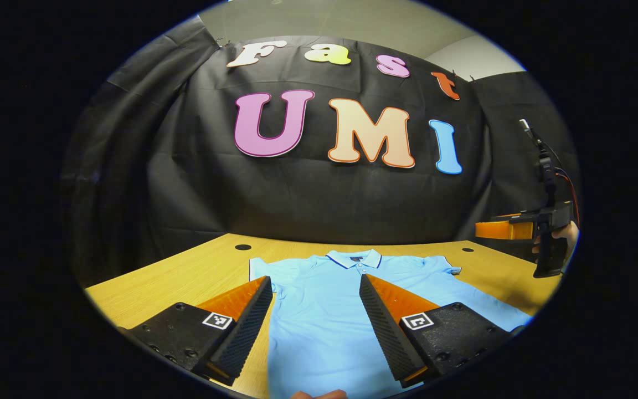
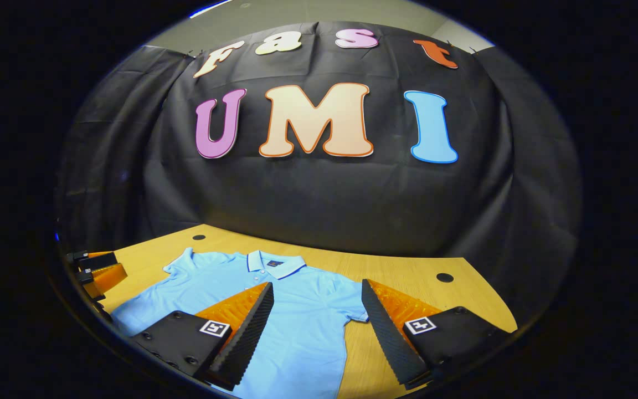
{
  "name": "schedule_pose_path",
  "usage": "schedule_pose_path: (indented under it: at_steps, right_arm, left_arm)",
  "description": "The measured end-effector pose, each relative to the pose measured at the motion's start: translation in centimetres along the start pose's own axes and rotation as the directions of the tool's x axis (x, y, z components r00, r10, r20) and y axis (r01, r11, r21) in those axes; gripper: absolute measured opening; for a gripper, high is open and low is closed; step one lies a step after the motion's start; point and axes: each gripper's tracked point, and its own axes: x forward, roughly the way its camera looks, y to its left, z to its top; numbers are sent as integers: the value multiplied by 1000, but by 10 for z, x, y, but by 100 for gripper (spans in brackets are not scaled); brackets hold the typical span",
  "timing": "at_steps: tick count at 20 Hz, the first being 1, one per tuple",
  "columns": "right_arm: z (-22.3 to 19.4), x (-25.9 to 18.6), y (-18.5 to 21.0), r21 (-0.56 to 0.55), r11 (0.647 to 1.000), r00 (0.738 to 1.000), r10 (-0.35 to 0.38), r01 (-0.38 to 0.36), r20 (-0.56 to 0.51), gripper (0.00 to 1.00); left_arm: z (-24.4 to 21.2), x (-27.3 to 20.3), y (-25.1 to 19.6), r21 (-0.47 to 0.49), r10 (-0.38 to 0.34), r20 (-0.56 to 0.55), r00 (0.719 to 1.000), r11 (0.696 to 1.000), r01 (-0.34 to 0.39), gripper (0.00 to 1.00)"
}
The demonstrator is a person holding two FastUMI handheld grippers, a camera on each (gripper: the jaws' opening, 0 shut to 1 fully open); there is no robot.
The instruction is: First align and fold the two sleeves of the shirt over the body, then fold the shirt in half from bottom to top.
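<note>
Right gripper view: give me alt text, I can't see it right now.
A light blue polo shirt lies flat, collar away, sleeves unfolded, on a wooden table. The right gripper hovers open over its right side, holding nothing.

no readable text: square marker tags (image 1: pixel 217 320) on gripper bodies bear patterns only; shirt (image 2: pixel 297 321) placket tag illegible.
</note>
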Motion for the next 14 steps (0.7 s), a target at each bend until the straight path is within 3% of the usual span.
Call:
schedule_pose_path:
  at_steps: [6, 11, 14]
  right_arm:
    - [-25, 62, -14, 9, 1000, 986, 19, -17, -168, 100]
    - [-55, 119, -49, -10, 998, 956, -69, 69, -284, 98]
    - [-87, 143, -65, -1, 994, 923, -99, 107, -373, 99]
  left_arm:
    - [2, -7, 12, -5, 16, 14, 1000, 1000, -16, 94]
    - [-1, -14, 25, -12, 39, 8, 999, 999, -39, 94]
    - [-8, -16, 32, -15, 51, -8, 999, 999, -52, 94]
